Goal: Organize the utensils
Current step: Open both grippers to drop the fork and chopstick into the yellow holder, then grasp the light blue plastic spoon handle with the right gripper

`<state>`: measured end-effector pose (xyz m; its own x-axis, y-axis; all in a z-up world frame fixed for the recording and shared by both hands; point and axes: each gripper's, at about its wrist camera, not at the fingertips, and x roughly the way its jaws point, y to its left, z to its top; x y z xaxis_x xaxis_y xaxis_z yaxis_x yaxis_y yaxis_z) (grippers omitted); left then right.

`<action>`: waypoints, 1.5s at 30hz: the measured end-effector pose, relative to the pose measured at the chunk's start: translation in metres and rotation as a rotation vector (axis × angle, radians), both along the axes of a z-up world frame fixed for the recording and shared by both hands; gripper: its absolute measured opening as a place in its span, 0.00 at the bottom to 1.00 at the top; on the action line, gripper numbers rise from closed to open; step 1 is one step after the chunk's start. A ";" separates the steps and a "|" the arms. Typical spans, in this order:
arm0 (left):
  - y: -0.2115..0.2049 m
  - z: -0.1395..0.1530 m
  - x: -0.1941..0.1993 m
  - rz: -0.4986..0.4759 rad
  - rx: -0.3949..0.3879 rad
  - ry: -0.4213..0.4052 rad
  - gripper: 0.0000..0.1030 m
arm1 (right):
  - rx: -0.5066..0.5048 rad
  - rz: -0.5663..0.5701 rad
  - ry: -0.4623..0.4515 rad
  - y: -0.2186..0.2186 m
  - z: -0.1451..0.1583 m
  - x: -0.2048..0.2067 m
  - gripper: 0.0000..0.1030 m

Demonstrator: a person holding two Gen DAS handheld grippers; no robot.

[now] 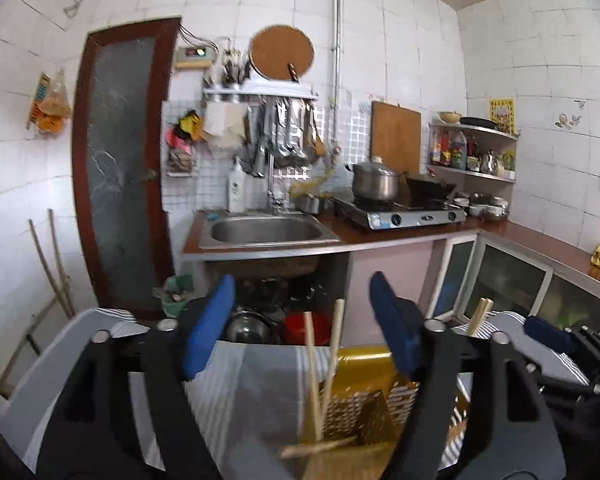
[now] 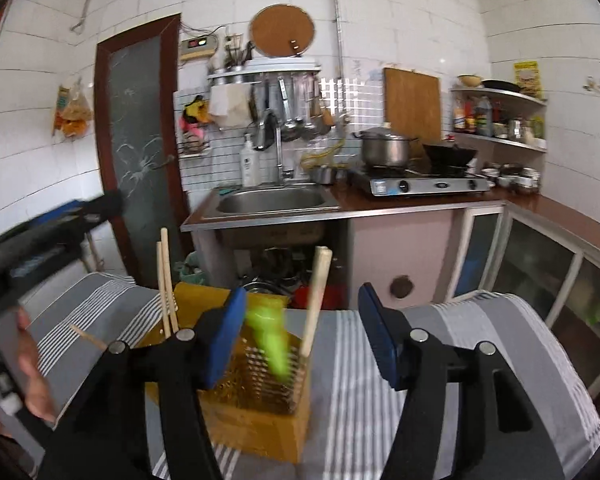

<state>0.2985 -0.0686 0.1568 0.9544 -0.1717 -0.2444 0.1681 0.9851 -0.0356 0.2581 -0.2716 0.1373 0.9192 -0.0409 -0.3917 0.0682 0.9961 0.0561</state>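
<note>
- Blue-padded jaws of the left gripper [image 1: 302, 324] filled the bottom of the left wrist view, standing wide apart with nothing pressed between them; two chopsticks [image 1: 325, 356] rose in the gap without touching either pad
- Those chopsticks stood upright in the gold mesh utensil holder [image 1: 358, 408], low and centre in that frame, on a grey striped cloth [image 1: 244, 392]
- One more chopstick [image 1: 318, 449] lay crosswise over the holder's near rim, so it was judged not properly slotted in
- Low in the right wrist view, the right gripper [image 2: 302, 336] was also parted, empty-handed; a blurred green utensil [image 2: 270, 344] sat in the holder's mesh basket just beside its left pad, free of it
- A pale wooden handle [image 2: 316, 300] leaned in the same basket, centre of that frame
- At lower left of the right wrist view a thin stick [image 2: 88, 338] lay loose on the cloth, outside the holder
- Judgement: most utensils were already in; the stray stick and the crosswise chopstick looked like what was left
</note>
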 end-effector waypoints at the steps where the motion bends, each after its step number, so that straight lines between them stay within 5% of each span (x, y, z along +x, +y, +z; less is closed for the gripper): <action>1: 0.006 0.002 -0.009 0.003 0.008 0.011 0.82 | 0.000 -0.016 0.015 -0.002 0.001 -0.010 0.58; 4: 0.029 0.000 -0.037 0.005 0.004 0.044 0.94 | -0.016 -0.061 0.048 -0.001 -0.005 -0.042 0.67; 7: 0.045 -0.011 -0.057 -0.004 0.027 0.105 0.95 | -0.037 -0.060 0.112 0.008 -0.024 -0.066 0.67; 18: 0.100 -0.125 -0.084 0.046 0.039 0.476 0.95 | -0.018 0.018 0.352 0.055 -0.117 -0.127 0.67; 24: 0.108 -0.175 -0.095 0.103 0.095 0.567 0.95 | -0.003 0.047 0.423 0.076 -0.141 -0.142 0.66; 27: 0.108 -0.189 -0.096 0.102 0.095 0.616 0.95 | -0.011 0.052 0.458 0.082 -0.147 -0.144 0.49; 35: 0.104 -0.205 -0.107 0.100 0.080 0.676 0.95 | -0.029 0.064 0.506 0.104 -0.155 -0.145 0.31; 39: 0.097 -0.207 -0.114 0.094 0.068 0.701 0.95 | -0.013 0.074 0.504 0.101 -0.153 -0.141 0.11; 45: 0.078 -0.204 -0.123 0.094 0.062 0.725 0.95 | -0.009 0.075 0.487 0.089 -0.154 -0.141 0.08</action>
<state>0.1754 0.0095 -0.0468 0.5594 -0.0623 -0.8266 0.0378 0.9981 -0.0496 0.1170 -0.1821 -0.0163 0.6298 0.0126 -0.7767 0.0129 0.9996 0.0267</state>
